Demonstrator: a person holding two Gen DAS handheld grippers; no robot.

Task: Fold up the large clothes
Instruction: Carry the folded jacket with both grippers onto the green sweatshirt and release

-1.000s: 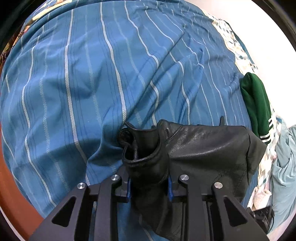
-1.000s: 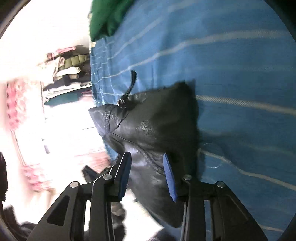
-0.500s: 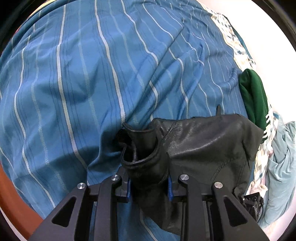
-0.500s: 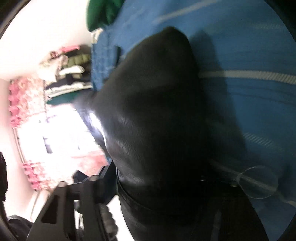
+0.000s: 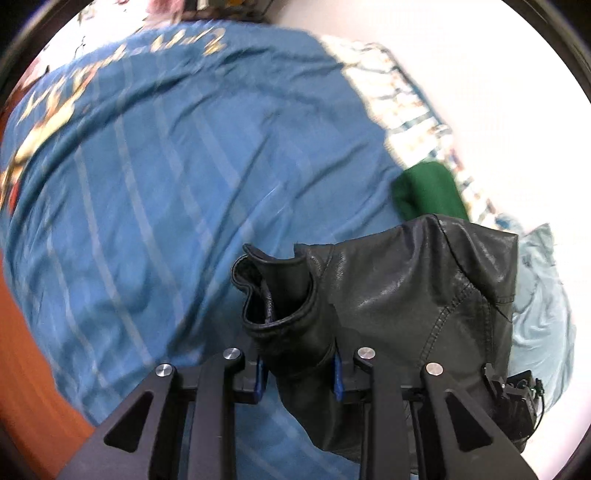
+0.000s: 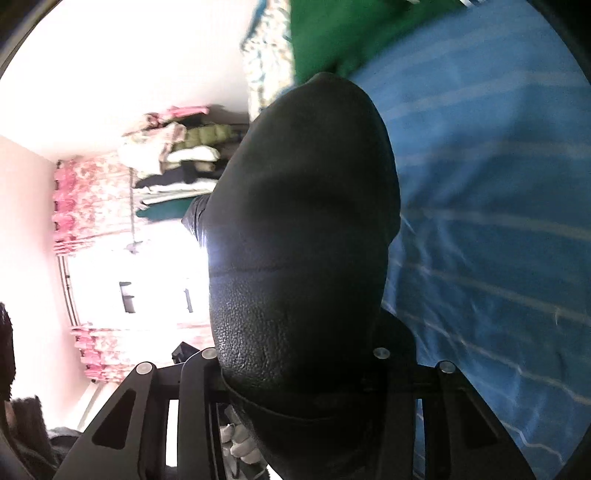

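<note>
A black leather garment (image 5: 406,295) hangs lifted above the blue striped bedspread (image 5: 166,184). My left gripper (image 5: 297,373) is shut on a rolled cuff or edge of it, with leather bunched between the blue pads. In the right wrist view the same leather garment (image 6: 303,240) drapes over my right gripper (image 6: 295,373) and hides both fingertips. The leather appears to be clamped there. The garment spans between both grippers, off the bed.
A green garment (image 5: 428,192) lies at the bed's far edge, also in the right wrist view (image 6: 332,33). A light teal cloth (image 5: 539,295) lies to the right. Shelves of folded clothes (image 6: 177,166) and pink curtains (image 6: 92,206) stand beyond the bed. A wooden bed frame (image 5: 26,369) runs along the left.
Both grippers have lifted the leather garment up off the bedspread. The right gripper closed on it and the leather now covers its fingers. Both views tilted upward.
</note>
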